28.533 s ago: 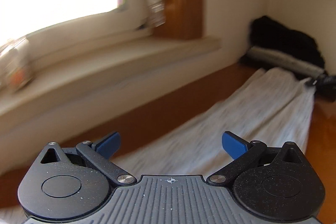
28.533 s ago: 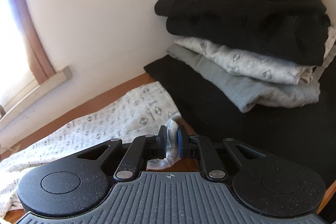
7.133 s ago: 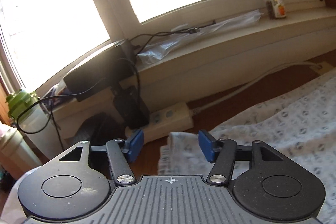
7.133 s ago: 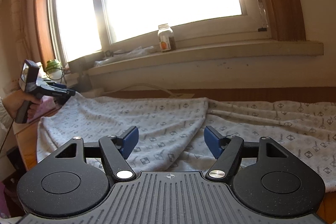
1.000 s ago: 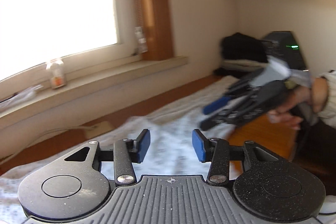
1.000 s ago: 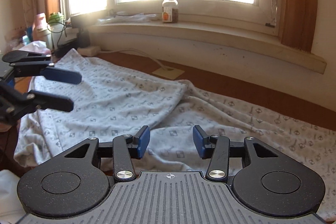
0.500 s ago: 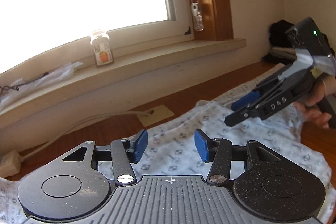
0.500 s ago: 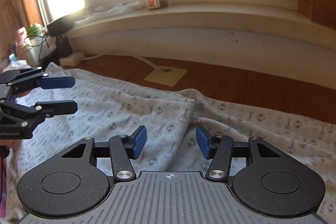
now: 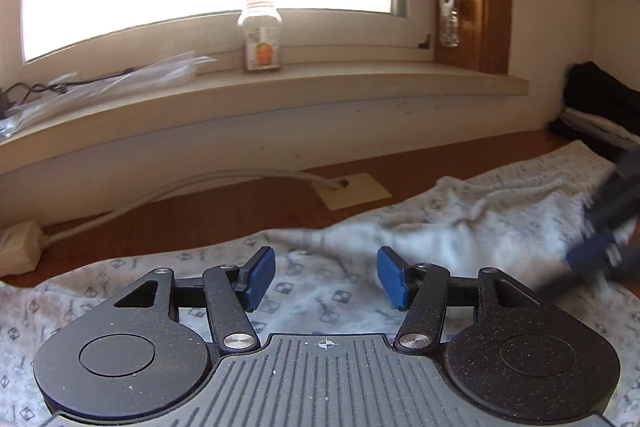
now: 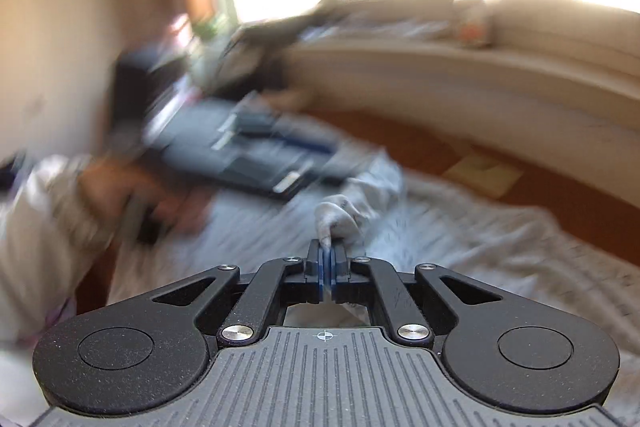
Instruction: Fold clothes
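A pale grey garment (image 9: 500, 211) with a small diamond print lies spread over the wooden table (image 9: 200, 219). My left gripper (image 9: 326, 279) hovers just above it. Its jaws are opening and its blue pads (image 9: 260, 277) have nothing between them. My right gripper (image 10: 327, 267) is shut on a raised fold of the garment (image 10: 340, 215), which peaks up from its pads. In the left wrist view the right gripper (image 9: 600, 255) is a blur at the right edge. The right wrist view is smeared; it shows the left gripper (image 10: 248, 155) and the hand (image 10: 132, 195) holding it.
A small bottle (image 9: 261, 35) with an orange label stands on the window sill, beside clear plastic wrap (image 9: 120, 83). A white cable runs to a wall plate (image 9: 352, 189) and a power strip (image 9: 18, 247). A pile of dark clothes (image 9: 600, 99) sits at the far right.
The right gripper has gone from open to shut on a fold of the garment and has swung left, blurring its view. The left gripper's jaws stand wider and its view has turned towards the window.
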